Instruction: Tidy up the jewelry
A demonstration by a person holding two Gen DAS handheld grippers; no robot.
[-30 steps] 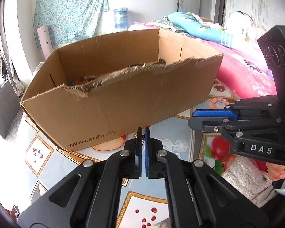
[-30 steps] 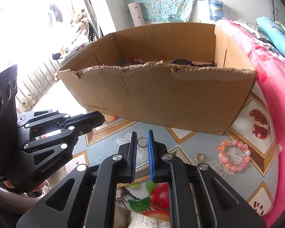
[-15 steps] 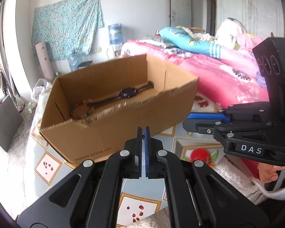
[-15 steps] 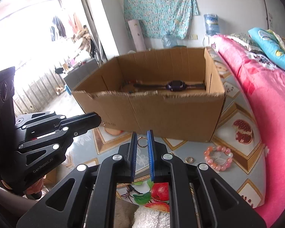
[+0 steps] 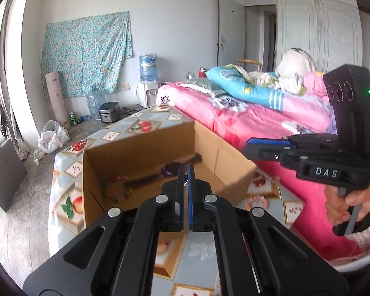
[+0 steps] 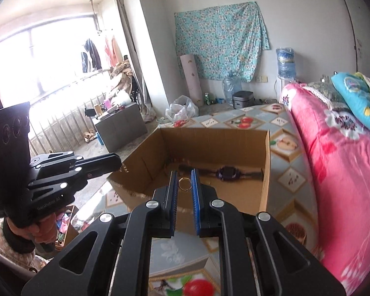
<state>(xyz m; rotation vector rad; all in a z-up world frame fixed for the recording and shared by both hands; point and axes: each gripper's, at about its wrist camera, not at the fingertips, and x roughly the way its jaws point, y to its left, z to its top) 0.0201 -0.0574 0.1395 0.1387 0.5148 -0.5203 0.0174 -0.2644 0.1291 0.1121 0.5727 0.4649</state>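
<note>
An open cardboard box (image 5: 224, 157) (image 6: 265, 172) stands on the patterned table. Inside lie a dark watch with a purple face (image 6: 228, 172) (image 5: 170, 169) and a beaded piece (image 5: 116, 196) at the left end. My right gripper (image 6: 184, 182) is shut on a gold ring (image 6: 184, 184) and holds it above the box's near wall. My left gripper (image 5: 185, 172) is shut on a small silver piece (image 5: 185, 182), raised over the box. A pink bead bracelet (image 5: 256, 201) lies on the table right of the box.
A pink-covered bed (image 5: 271, 116) (image 6: 333, 160) runs along the right of the table (image 5: 69, 172). A grey cabinet (image 6: 120, 125), a white bag (image 5: 51, 135) and a water dispenser (image 5: 148, 83) stand on the floor beyond.
Both grippers have risen well above the table and now look down into the box. The ring stays in the right gripper. The jaws have not changed.
</note>
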